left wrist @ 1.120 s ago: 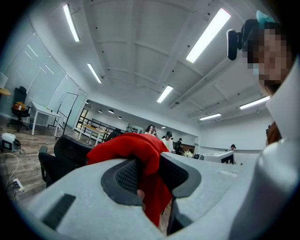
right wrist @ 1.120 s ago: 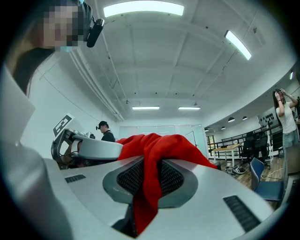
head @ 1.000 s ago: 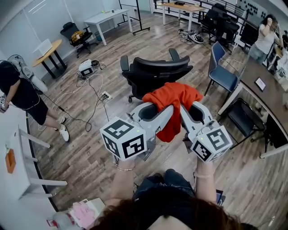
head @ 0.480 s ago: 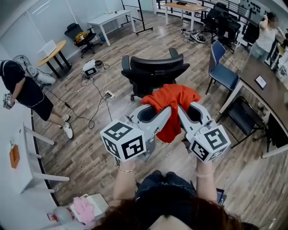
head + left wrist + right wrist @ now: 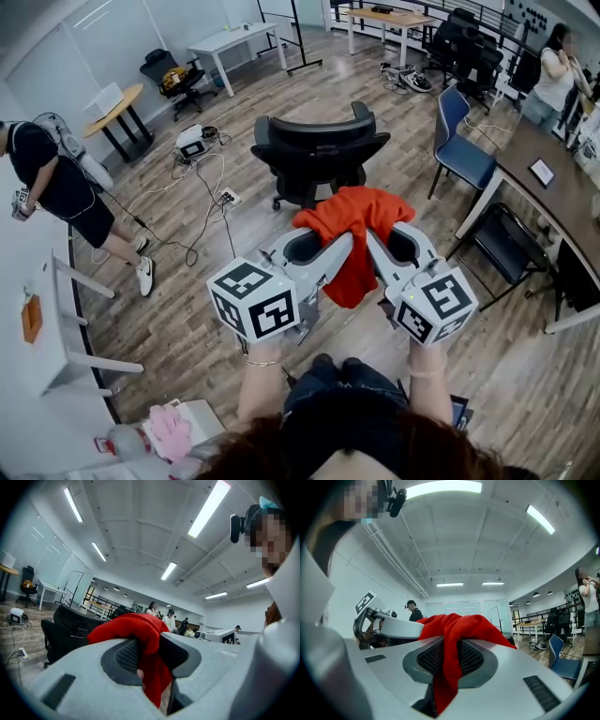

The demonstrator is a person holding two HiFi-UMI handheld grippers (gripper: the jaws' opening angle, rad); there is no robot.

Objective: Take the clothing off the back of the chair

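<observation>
A red piece of clothing [image 5: 354, 225] hangs between my two grippers in the head view, clear of the black office chair [image 5: 319, 155] that stands behind it. My left gripper [image 5: 349, 239] is shut on the cloth's left part; in the left gripper view the red fabric [image 5: 140, 634] is pinched between the textured pads. My right gripper [image 5: 370, 234] is shut on the right part, and in the right gripper view the red cloth [image 5: 454, 634] drapes over and down between its pads. The chair's back is bare.
A blue chair [image 5: 464, 150] and a dark counter [image 5: 553, 187] stand at the right. A person [image 5: 56, 187] stands at the left by a white table [image 5: 37, 347]. Cables and a power strip [image 5: 220, 197] lie on the wood floor left of the chair.
Both grippers, with the red clothing in them, have drawn back from the black chair, so the gap between cloth and chair has widened. The person at left has shifted a little.
</observation>
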